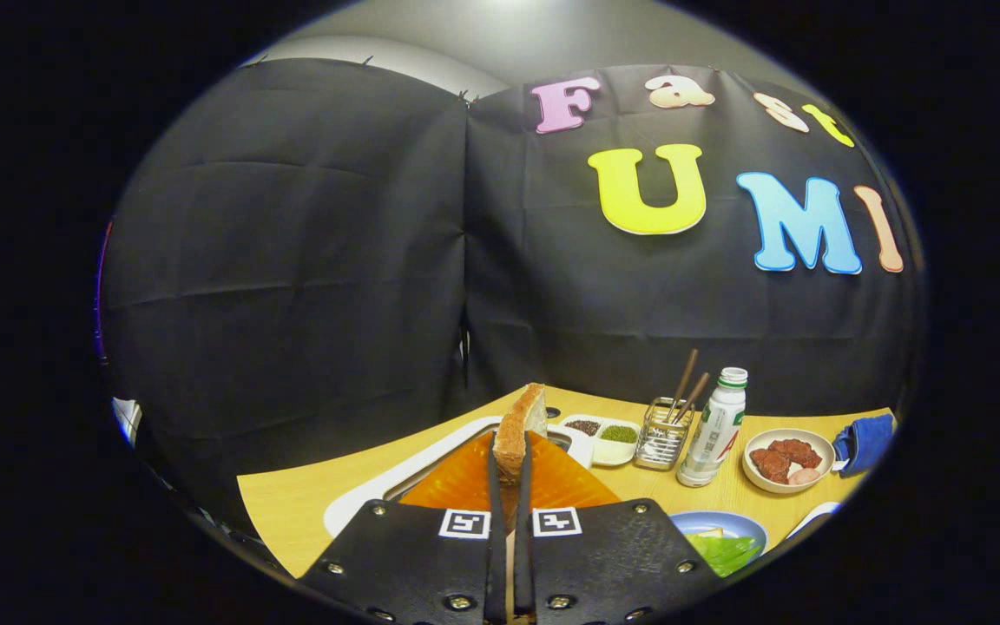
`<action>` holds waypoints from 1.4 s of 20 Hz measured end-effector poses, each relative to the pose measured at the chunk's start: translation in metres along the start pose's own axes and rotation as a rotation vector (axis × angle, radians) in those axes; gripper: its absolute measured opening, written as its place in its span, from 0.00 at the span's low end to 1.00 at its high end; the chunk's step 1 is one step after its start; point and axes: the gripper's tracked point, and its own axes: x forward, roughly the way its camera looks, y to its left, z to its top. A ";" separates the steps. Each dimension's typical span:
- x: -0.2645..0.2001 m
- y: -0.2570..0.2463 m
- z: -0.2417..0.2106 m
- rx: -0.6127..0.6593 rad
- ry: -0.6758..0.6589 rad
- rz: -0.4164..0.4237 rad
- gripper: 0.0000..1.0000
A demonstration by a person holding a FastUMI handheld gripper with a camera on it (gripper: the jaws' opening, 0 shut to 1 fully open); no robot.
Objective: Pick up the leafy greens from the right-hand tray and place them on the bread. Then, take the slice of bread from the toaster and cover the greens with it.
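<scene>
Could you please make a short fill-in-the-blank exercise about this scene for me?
1. The gripper is shut on a slice of ____.
2. Beyond the fingers lies an ____ tray.
3. The blue plate beside the fingers holds leafy ____.
4. The clear holder with brown sticks stands just beside a white ____.

Missing words: bread; orange; greens; bottle

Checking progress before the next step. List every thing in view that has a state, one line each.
gripper: shut on the bread slice, lifted above the table.
bread slice: upright, edge-on, pinched between both fingers.
leafy greens: lying on the blue plate.
blue plate: on the table, loaded with greens.
bottle: upright, capped.
holder: upright, sticks leaning in it.
bowl: on the table, holding brown food.
</scene>
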 end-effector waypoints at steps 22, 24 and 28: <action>-0.087 -0.106 0.025 -0.038 -0.057 -0.120 0.04; -0.091 -0.118 0.014 -0.030 -0.039 -0.133 0.04; -0.094 -0.139 -0.005 0.000 -0.010 -0.153 0.04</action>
